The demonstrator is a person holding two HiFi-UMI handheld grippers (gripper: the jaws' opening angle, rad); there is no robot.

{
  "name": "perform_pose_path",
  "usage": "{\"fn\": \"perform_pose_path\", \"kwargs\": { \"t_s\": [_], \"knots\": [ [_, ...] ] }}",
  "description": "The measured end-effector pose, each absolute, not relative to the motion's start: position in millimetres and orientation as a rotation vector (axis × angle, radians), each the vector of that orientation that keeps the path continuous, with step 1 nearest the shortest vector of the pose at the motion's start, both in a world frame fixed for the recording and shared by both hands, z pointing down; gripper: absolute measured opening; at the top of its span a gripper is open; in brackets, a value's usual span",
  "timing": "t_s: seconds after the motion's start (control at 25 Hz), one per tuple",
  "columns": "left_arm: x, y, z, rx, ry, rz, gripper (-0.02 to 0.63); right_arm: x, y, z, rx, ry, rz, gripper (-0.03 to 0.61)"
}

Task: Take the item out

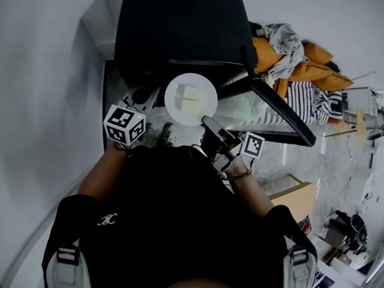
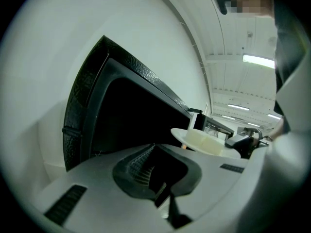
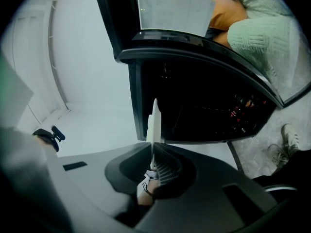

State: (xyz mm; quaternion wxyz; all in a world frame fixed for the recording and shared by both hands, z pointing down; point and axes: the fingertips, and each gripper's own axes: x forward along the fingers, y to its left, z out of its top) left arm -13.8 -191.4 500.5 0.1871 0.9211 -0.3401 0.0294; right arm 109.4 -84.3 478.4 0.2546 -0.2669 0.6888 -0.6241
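A white plate (image 1: 191,99) carrying pale cream blocks (image 1: 190,101) hangs in front of the open black oven (image 1: 180,29). My right gripper (image 1: 207,123) is shut on the plate's near rim. In the right gripper view the plate (image 3: 154,123) shows edge-on, pinched between the jaws of the right gripper (image 3: 154,154), with the dark oven cavity (image 3: 204,101) behind it. My left gripper (image 1: 124,125) is to the left of the plate, apart from it. In its own view the left gripper (image 2: 162,194) is shut with nothing in it, and the plate (image 2: 204,142) floats ahead to the right.
The oven's glass door (image 1: 276,110) swings open to the right. Orange and grey clothes (image 1: 294,59) and striped fabric (image 1: 312,98) lie beyond it. A cardboard box (image 1: 297,200) sits on the floor at right. A white wall (image 1: 42,101) runs along the left.
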Motion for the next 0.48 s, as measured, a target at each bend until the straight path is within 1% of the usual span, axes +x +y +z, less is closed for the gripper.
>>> {"fn": "perform_pose_path", "kwargs": {
  "t_s": [0.48],
  "knots": [
    [-18.0, -188.4, 507.4, 2.553, -0.977, 0.078, 0.008, 108.8, -82.9, 482.2, -0.701, 1.851, -1.71, 0.023]
  ]
}}
